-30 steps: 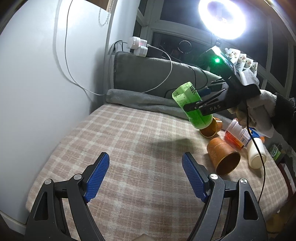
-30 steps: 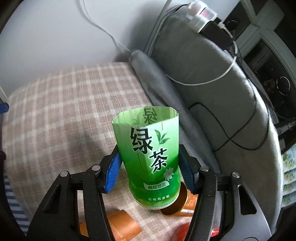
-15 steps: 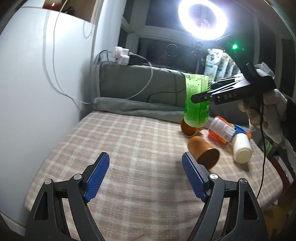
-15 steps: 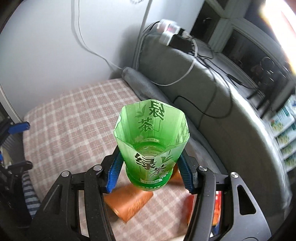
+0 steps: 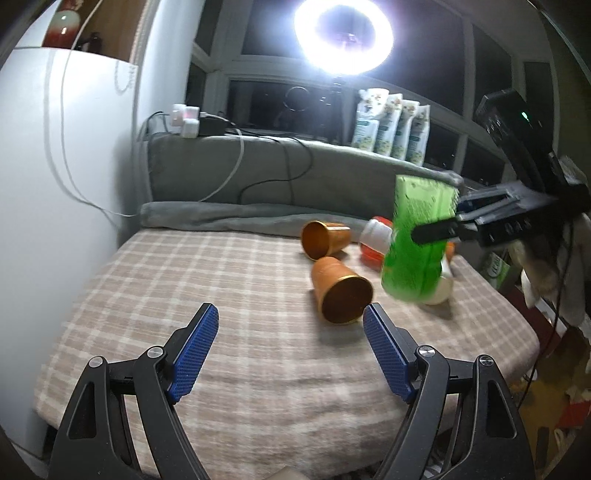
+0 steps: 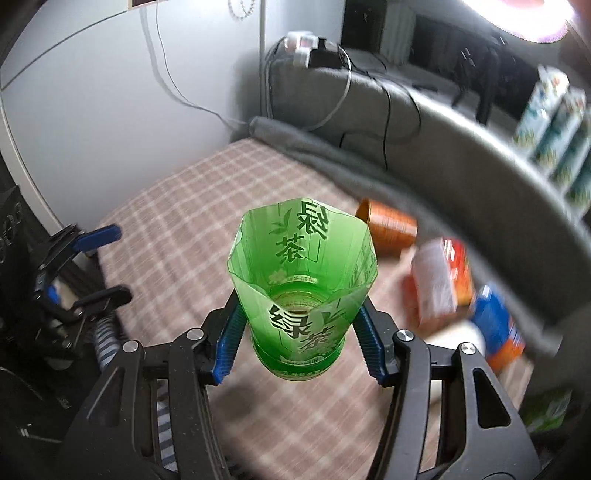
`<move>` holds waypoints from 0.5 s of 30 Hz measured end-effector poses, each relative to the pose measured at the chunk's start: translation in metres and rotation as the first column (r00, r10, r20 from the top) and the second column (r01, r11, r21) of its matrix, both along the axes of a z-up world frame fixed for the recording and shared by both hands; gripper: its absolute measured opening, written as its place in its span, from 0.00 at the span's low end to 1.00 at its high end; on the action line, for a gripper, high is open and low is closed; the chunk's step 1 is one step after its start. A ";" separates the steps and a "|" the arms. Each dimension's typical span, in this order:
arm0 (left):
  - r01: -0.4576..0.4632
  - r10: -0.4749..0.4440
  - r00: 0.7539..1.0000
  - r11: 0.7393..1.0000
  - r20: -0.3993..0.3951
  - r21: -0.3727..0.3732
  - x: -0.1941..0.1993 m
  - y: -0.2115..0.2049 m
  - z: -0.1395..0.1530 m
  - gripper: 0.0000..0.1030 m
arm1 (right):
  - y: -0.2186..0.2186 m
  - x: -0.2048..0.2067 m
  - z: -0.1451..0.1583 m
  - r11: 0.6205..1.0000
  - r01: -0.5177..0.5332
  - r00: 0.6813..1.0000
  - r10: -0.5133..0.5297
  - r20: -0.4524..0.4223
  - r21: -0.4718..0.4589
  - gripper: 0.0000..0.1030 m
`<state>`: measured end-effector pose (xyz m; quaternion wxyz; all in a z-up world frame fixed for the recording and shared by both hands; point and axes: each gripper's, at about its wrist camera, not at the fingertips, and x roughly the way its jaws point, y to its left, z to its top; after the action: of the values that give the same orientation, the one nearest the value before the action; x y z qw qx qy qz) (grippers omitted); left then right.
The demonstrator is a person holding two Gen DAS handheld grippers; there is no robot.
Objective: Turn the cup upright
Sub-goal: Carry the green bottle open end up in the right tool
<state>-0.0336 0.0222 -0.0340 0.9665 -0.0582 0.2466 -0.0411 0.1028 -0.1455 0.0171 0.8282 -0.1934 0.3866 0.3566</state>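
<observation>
My right gripper [image 6: 297, 345] is shut on a green cut-bottle cup [image 6: 303, 280] with Chinese lettering. It holds the cup in the air, open end up and slightly tilted, above the plaid-covered table [image 6: 177, 206]. In the left wrist view the cup [image 5: 417, 240] hangs at the right, above the table, with the right gripper [image 5: 448, 230] clamped around its middle. My left gripper [image 5: 290, 347] is open and empty, low over the near part of the table. Two orange cups lie on their sides: one near [image 5: 338, 291], one farther back [image 5: 323, 238].
Bottles and a red-and-white container [image 5: 375, 240] lie at the table's back right. A grey padded bolster [image 5: 258, 218] runs along the back edge. A white wall [image 5: 55, 184] is at the left. A ring light [image 5: 343, 33] shines above. Cables hang from a power strip [image 5: 192, 120].
My right gripper has carried the green cup rightward and lower, its open end still up. The left wrist view has swung, so the orange cups now sit nearer centre.
</observation>
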 end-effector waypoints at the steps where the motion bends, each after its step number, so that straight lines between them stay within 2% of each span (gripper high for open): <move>1: 0.007 -0.007 1.000 1.000 0.000 0.000 -0.001 -0.002 0.000 0.78 | -0.005 -0.003 -0.003 1.000 0.011 1.000 -0.011 -0.020 0.008 0.57; 4: 0.025 -0.025 1.000 1.000 -0.004 -0.002 -0.002 -0.008 0.000 0.78 | -0.023 -0.011 -0.016 0.997 0.051 0.992 -0.044 -0.117 0.054 0.57; 5: 0.029 -0.029 1.000 1.000 -0.005 -0.003 -0.002 -0.009 0.000 0.78 | -0.030 -0.012 -0.023 0.995 0.064 0.985 -0.050 -0.166 0.081 0.57; 10: 0.043 -0.043 0.999 0.999 -0.012 -0.004 -0.004 -0.015 -0.001 0.78 | -0.050 -0.011 -0.046 0.982 0.121 0.952 -0.074 -0.298 0.143 0.57; 15: 0.056 -0.056 0.998 0.998 -0.019 -0.003 -0.002 -0.020 -0.001 0.78 | -0.065 0.006 -0.075 0.961 0.205 0.886 -0.101 -0.452 0.186 0.57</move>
<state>-0.0355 0.0024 -0.0347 0.9625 -0.0527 0.2572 -0.0678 0.1093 -0.2103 -0.0580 0.7622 0.0197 0.5334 0.3662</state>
